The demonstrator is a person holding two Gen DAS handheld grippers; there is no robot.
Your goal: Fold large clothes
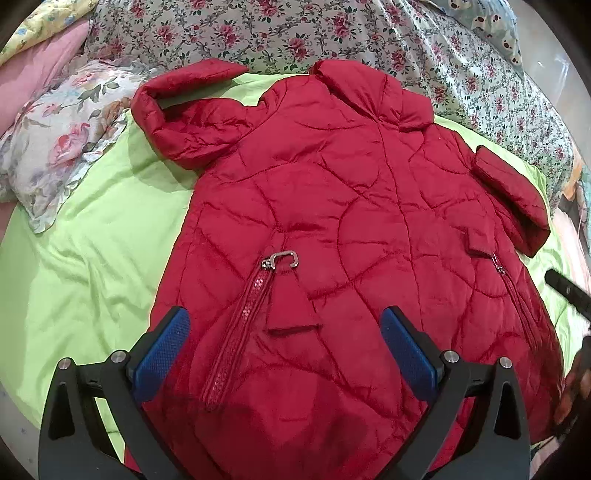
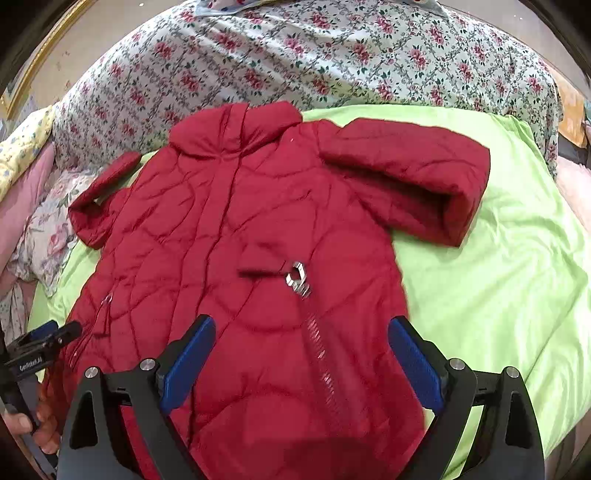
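Observation:
A red quilted jacket [image 1: 332,206] lies front-up and spread flat on a lime-green sheet [image 1: 85,266], collar at the far end. Both sleeves are bent back on themselves, one sleeve [image 1: 173,110] at the far left and the other sleeve [image 2: 417,181] at the right. A pocket zip with a metal pull [image 1: 280,258] runs down toward me. My left gripper [image 1: 284,321] hovers open over the jacket's lower left part, holding nothing. My right gripper [image 2: 303,328] hovers open over the lower right part by another zip pull [image 2: 297,282]. Neither gripper's fingers touch the fabric.
A floral duvet [image 1: 332,33] is heaped behind the jacket. A floral pillow [image 1: 62,136] and a pink pillow [image 1: 33,70] lie at the far left. Bare green sheet [image 2: 498,288] stretches to the right. A hand [image 2: 22,424] holds the left gripper's body [image 2: 40,347] at the lower left.

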